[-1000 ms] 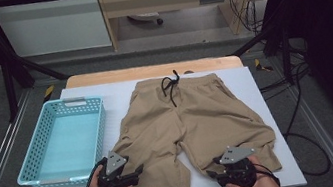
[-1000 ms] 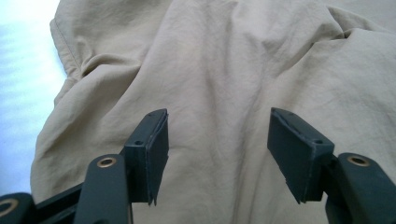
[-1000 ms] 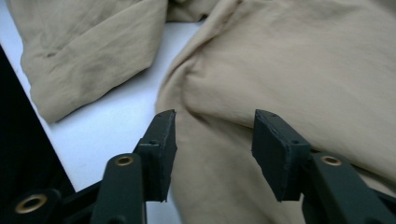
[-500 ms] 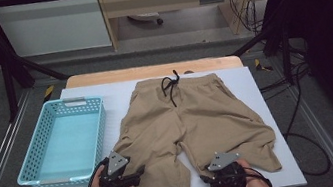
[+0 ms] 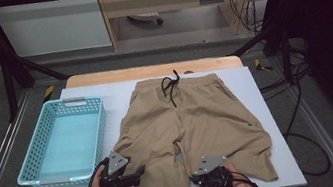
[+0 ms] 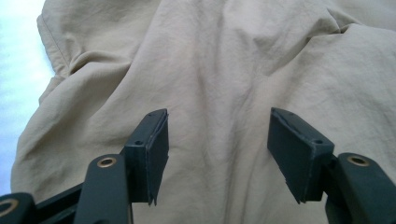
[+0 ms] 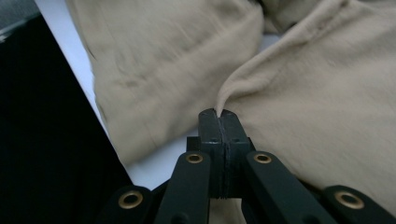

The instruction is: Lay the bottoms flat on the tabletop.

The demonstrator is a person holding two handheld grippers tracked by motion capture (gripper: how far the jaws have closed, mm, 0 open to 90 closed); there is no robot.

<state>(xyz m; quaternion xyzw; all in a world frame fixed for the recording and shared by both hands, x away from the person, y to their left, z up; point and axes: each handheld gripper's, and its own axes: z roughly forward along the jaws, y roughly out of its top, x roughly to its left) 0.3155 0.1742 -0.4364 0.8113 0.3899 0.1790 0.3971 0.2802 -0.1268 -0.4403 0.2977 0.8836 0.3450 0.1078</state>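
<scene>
- One pair of tan shorts [image 5: 194,124] lies spread mid-counter, hems at the near edge.
- One turquoise basket [image 5: 46,181], empty, left side.
- Left claw [image 6: 217,140] gapes over cloth; right claw [image 7: 219,116] has just closed, pinching a fold.

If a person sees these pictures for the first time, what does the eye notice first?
First the beige shorts, spread flat in the middle of the white table, black drawstring at the far end. Left of them stands a light blue basket. At the near hem, the right gripper pinches a fold of cloth; the left gripper is open over one leg.
</scene>
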